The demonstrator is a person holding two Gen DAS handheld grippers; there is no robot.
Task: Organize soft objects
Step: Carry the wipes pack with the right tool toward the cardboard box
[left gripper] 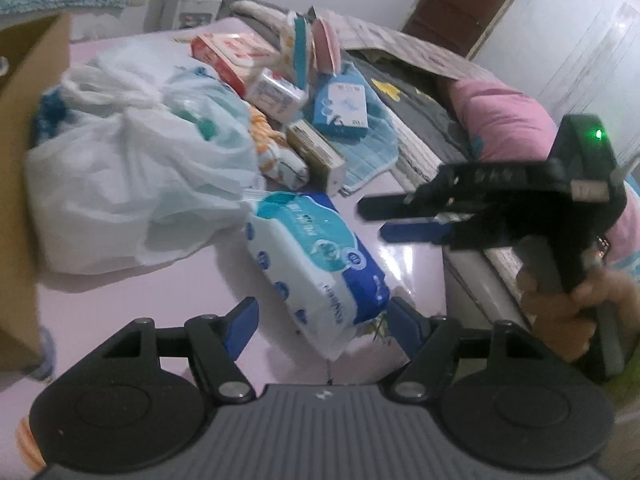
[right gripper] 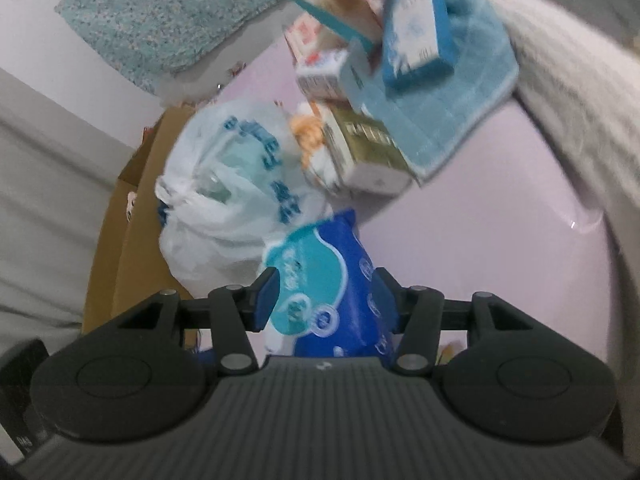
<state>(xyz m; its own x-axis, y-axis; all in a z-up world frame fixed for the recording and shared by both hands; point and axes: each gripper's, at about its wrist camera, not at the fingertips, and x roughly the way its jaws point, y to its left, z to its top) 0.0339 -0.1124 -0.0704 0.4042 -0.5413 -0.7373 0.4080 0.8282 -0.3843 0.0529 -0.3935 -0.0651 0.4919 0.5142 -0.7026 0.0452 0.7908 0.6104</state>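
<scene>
Cardboard box [left gripper: 24,128] cut off at the left edge, blurred.

a cardboard box [left gripper: 24,128] stands at the pink table's [left gripper: 412,256] left edge.

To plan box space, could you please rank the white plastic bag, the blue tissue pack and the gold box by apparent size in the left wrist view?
1. white plastic bag
2. blue tissue pack, though nearer the camera
3. gold box

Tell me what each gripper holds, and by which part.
Nothing. The left gripper straddles the tissue pack's near end with open jaws, not clamping it; the right gripper is empty.
</scene>
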